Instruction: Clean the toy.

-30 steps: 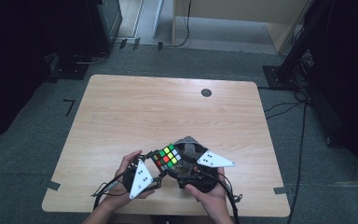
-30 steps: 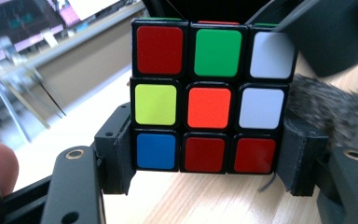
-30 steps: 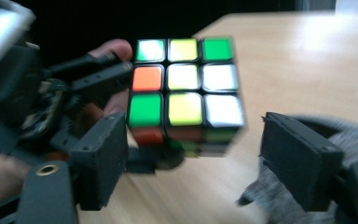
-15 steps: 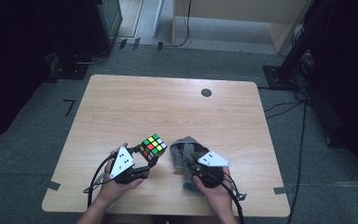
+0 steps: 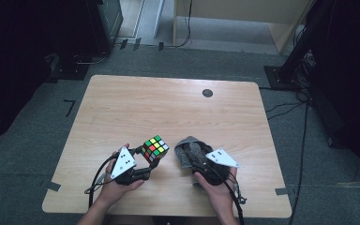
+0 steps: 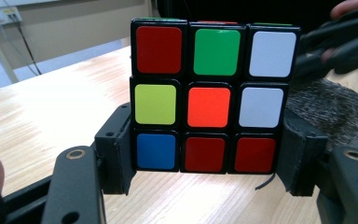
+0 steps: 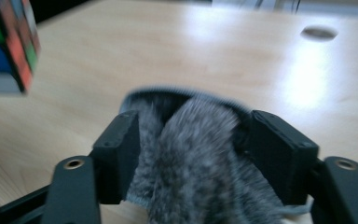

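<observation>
My left fingers are clamped on the bottom row of the puzzle cube, one pad on each side, and I hold it just above the tabletop near its front edge, left of the middle. My right fingers have just been spreading, with the grey fuzzy pouch bunched between them; its pile presses against both pads, so I judge I have it gripped, loosely. The pouch rests on the tabletop just to the right of the cube, its mouth turned toward the cube.

What could go wrong: my left grip takes the cube by one layer alone. If I push it into the pouch at a slant, that layer could twist or the cube could pivot out of my pads and drop to the wood. The pouch is soft and limp; if my right fingers give way further, the mouth may collapse, and the cube's corners would then catch the rim and shove the whole pouch along the tabletop instead of going in.

Count: one cube, one pouch, one dark round disc far back on the tabletop, two sets of fingers.
</observation>
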### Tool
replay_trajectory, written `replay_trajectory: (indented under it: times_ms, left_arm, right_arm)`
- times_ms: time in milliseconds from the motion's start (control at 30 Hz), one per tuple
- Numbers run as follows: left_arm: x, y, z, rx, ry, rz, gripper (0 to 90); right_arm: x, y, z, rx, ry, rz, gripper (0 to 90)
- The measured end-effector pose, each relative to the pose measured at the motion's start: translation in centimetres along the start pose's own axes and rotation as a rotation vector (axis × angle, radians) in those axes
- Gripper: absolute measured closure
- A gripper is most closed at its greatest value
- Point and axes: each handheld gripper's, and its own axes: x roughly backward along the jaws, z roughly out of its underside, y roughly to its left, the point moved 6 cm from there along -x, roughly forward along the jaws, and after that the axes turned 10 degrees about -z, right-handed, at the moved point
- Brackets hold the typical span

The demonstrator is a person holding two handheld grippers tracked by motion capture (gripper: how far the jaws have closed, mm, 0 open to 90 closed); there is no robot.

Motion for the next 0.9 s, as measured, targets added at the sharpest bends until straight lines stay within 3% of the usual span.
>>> replay_trajectory:
  times_ms: [100, 200, 333, 400, 500, 633, 733, 800, 900]
  left_arm:
    - [0.0, -0.2, 0.0, -0.001, -0.005, 0.020, 34.1]
    - [0.0, -0.3, 0.0, -0.002, -0.010, 0.032, 34.1]
    - [0.0, -0.4, 0.1, 0.006, -0.008, 0.049, 34.1]
    - [-0.1, -0.5, 0.1, 0.011, -0.003, 0.057, 34.2]
    - [-0.2, -0.6, 0.3, 0.011, 0.008, 0.067, 34.1]
    - [-0.4, -0.7, 0.6, 0.022, 0.039, 0.072, 34.1]
    - [-0.4, -0.9, 0.7, 0.022, 0.052, 0.080, 34.1]
    - [-0.6, -1.1, 0.9, -0.001, 0.069, 0.080, 34.1]
    - [-1.0, -1.6, 1.3, -0.012, 0.099, 0.090, 34.1]
  right_arm:
    - [-1.9, -0.3, 1.8, -0.031, 0.098, 0.005, 31.9]
    - [-2.8, -0.5, 3.0, -0.035, 0.133, 0.007, 36.0]
    - [-3.1, -0.8, 3.8, -0.027, 0.183, 0.005, 48.1]
    - [-3.1, -1.2, 4.0, -0.048, 0.175, 0.011, 51.1]
    - [-3.1, -1.3, 4.2, -0.039, 0.176, 0.027, 55.9]
    - [-2.7, -1.6, 4.4, -0.015, 0.186, 0.048, 71.5]
    - [-2.1, -2.4, 4.4, -0.069, 0.175, 0.023, 79.5]
    - [-1.6, -2.7, 4.3, -0.074, 0.167, 0.032, 81.1]
    - [-0.5, -2.3, 3.2, -0.072, 0.080, -0.014, 81.5]
